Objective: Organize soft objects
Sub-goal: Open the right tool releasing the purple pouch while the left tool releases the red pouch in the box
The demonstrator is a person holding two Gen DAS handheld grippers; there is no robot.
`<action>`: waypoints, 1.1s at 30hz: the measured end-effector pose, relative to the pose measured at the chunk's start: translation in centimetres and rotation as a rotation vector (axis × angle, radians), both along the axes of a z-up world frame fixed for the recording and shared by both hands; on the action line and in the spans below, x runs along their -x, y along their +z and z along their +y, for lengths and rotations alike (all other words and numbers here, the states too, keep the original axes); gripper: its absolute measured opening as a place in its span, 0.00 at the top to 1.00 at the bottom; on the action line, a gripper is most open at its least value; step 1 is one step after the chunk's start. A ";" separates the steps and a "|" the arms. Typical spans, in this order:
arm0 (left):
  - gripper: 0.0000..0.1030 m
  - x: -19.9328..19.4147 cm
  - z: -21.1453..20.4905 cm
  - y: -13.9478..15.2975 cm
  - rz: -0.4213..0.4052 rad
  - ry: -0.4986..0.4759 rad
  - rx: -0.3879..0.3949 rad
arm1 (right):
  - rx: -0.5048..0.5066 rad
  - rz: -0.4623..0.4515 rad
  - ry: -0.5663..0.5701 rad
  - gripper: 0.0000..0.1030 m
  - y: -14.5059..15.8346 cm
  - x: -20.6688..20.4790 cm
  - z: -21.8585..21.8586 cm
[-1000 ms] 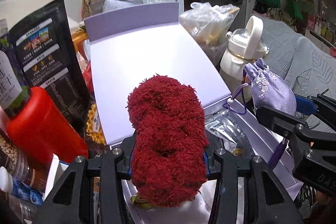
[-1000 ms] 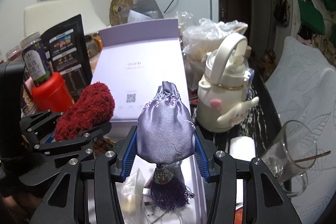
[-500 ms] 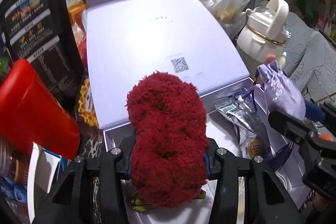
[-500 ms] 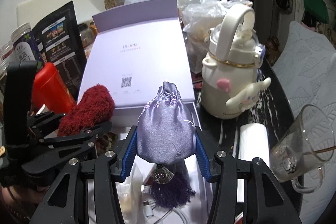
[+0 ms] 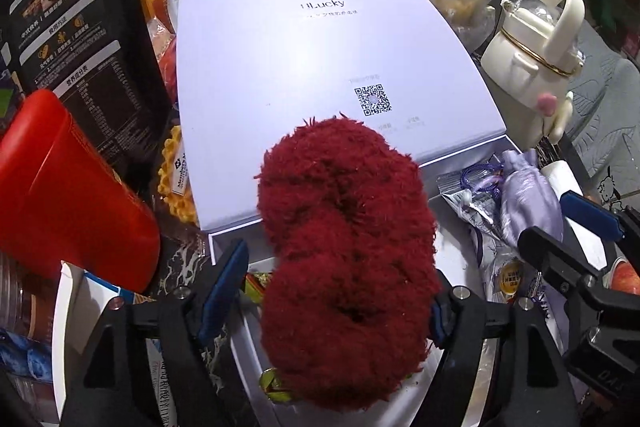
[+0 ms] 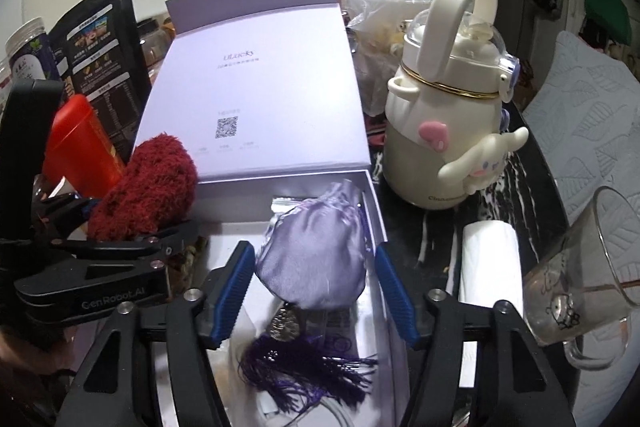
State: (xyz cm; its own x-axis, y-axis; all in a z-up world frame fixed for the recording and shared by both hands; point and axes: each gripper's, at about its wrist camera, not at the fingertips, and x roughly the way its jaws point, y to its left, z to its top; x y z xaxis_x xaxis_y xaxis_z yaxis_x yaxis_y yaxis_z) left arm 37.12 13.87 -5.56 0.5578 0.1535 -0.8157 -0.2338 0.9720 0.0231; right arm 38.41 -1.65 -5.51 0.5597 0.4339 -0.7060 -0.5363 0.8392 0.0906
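Observation:
A fluffy dark-red soft piece (image 5: 344, 267) lies over the front of the open lavender box (image 5: 224, 247). It sits between the jaws of my left gripper (image 5: 330, 303), which are opening; the left pad stands clear of it. A lilac satin pouch (image 6: 316, 259) with a purple tassel (image 6: 304, 367) rests inside the box (image 6: 372, 203). My right gripper (image 6: 316, 295) straddles the pouch, its jaws opening, with a gap on both sides. The red piece (image 6: 148, 191) and left gripper (image 6: 176, 239) show at the left of the right wrist view.
The box lid (image 6: 256, 87) stands open behind. A cream handled bottle (image 6: 448, 131), a white paper roll (image 6: 488, 267) and a glass mug (image 6: 580, 287) stand to the right. A red container (image 5: 60, 195) and a black food bag (image 5: 80, 27) crowd the left.
Both grippers sank toward the box and spread their jaws. The pouch slipped from the right pads down into the box; the red piece is loose between the left pads.

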 end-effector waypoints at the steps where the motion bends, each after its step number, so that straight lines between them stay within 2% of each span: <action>1: 0.27 0.0 0.0 0.0 0.001 0.001 -0.003 | -0.002 0.000 -0.002 0.38 0.0 0.0 0.0; 8: 0.27 0.5 -0.5 1.0 -0.022 -0.013 0.006 | -0.004 -0.010 -0.016 0.36 0.6 0.3 -0.4; 15: 0.27 2.7 -0.8 4.2 -0.087 -0.010 -0.030 | -0.008 -0.048 -0.020 0.36 2.3 1.7 -0.6; 33: 0.27 11.1 -2.0 14.7 -0.278 -0.016 -0.077 | -0.051 -0.237 -0.033 0.36 12.2 10.3 -2.5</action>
